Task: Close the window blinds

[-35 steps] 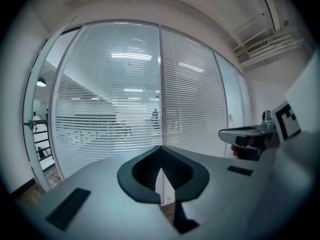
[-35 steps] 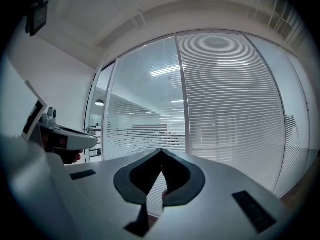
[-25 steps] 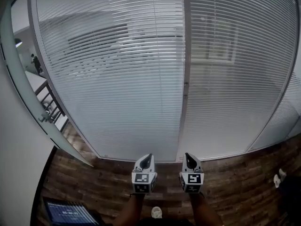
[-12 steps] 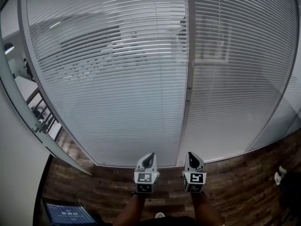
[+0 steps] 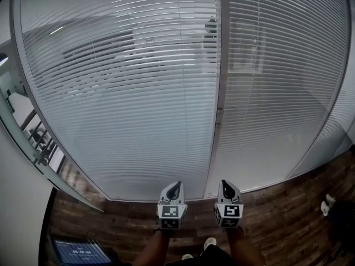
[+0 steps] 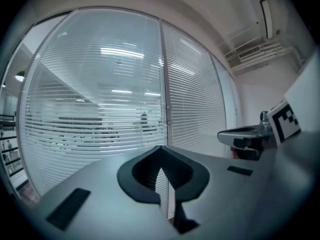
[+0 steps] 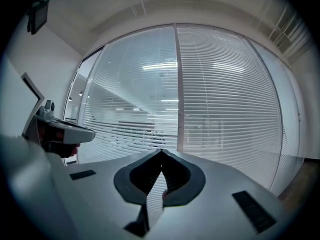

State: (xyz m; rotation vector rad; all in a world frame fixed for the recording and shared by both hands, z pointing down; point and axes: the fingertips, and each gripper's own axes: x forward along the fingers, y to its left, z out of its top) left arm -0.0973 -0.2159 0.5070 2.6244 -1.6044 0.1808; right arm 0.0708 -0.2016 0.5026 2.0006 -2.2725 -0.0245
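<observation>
Two grey plastic tongs, the left tongs (image 5: 176, 185) and the right tongs (image 5: 222, 183), each carry one black-and-white marker cube. Both are pinched shut on nothing, side by side above a dark wood-plank floor (image 5: 277, 218). Beyond stand two blinds (image 5: 127, 104) of thin white horizontal slats, parted by one grey post (image 5: 217, 93). Since the earlier frame the railing (image 5: 39, 140) at the left has slid toward the edge.

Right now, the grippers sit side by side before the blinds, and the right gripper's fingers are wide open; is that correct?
No: the right gripper has its fingers shut, tips touching, nothing between them, as the right gripper view shows. It does sit beside the left gripper before the blinds.
</observation>
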